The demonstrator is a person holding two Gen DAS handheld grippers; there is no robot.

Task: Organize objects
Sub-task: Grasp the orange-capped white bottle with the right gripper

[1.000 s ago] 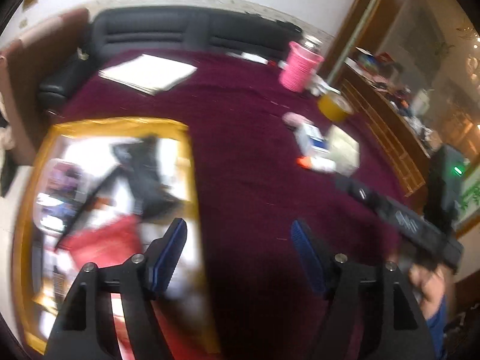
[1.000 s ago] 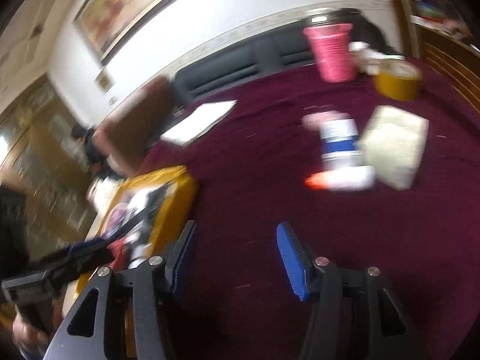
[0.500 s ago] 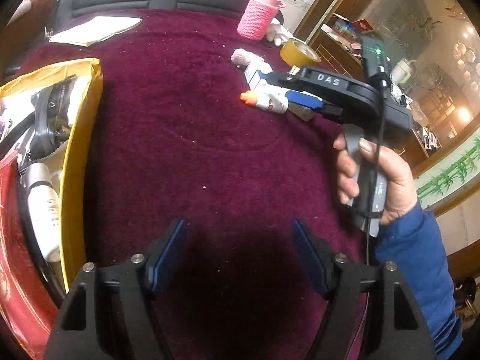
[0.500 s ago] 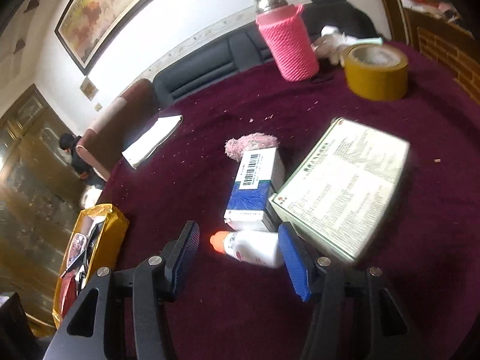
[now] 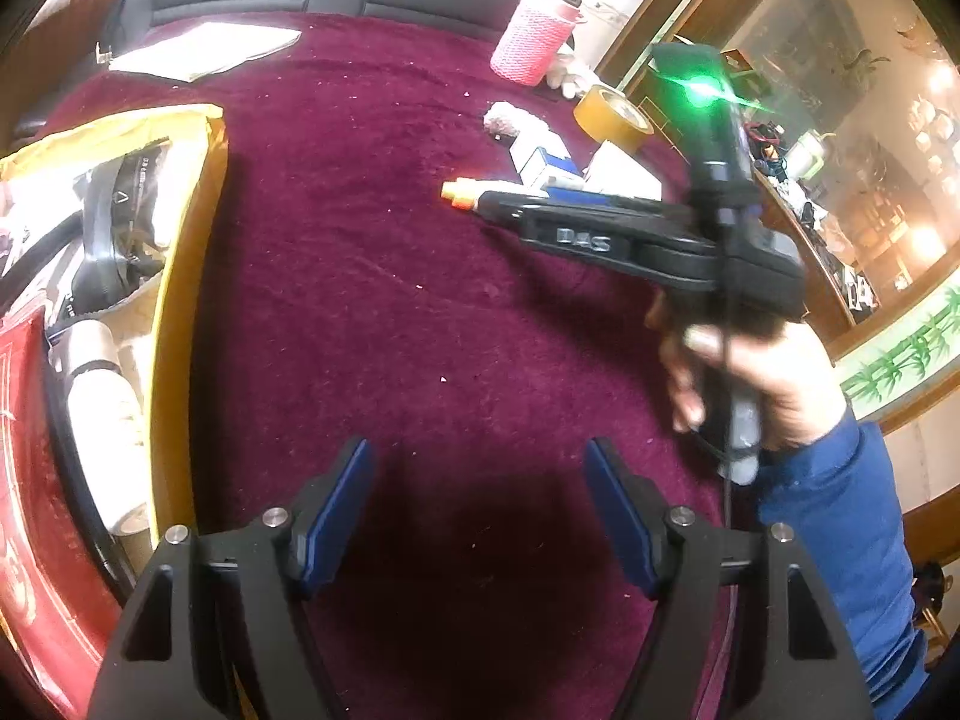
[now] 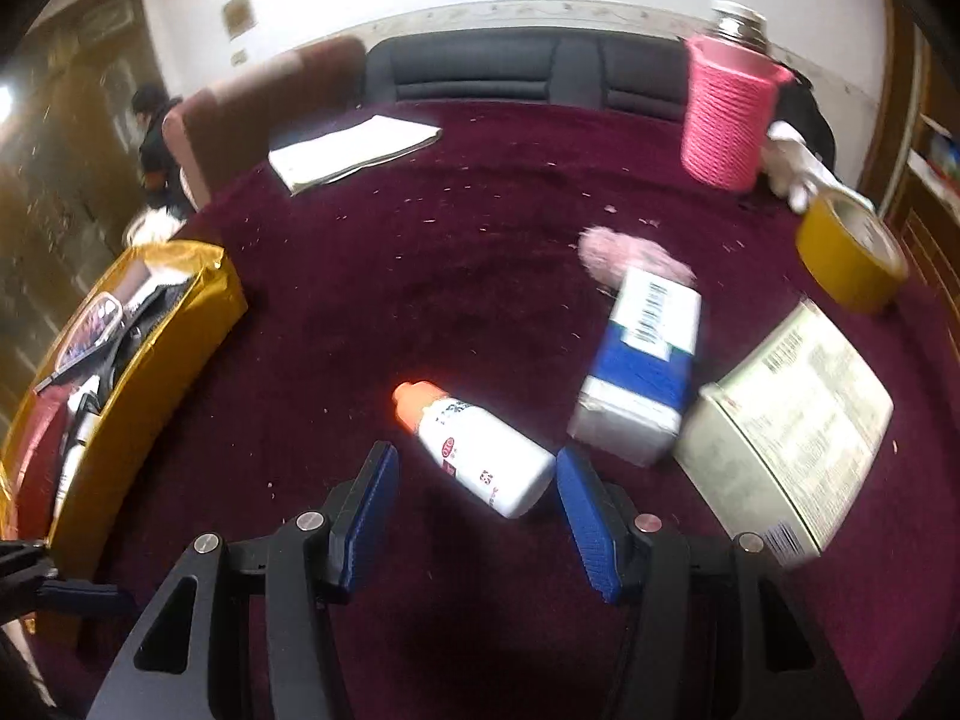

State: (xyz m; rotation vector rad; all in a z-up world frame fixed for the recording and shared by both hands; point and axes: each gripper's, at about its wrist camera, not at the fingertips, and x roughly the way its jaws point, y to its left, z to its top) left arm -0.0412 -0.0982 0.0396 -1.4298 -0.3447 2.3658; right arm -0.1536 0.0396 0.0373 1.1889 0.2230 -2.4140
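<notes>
1. The right gripper (image 6: 474, 480) stands open over the white bottle (image 6: 480, 450), its pads (image 6: 585, 516) not pressing; the bottle lies slantwise to the jaws, so closing now could catch it askew and roll or squirt it out.
2. The blue-and-white carton (image 6: 648, 372) lies just beside the bottle's base; the right-side finger could nudge it or the flat printed box (image 6: 792, 414).
3. The left gripper (image 5: 480, 510) is open and empty over bare maroon cloth (image 5: 360, 300), near the yellow box (image 5: 180, 300) at the table's left edge.
4. The bottle is small, white, orange-capped, red-printed, lying on its side mid-table, well apart from that box.
</notes>
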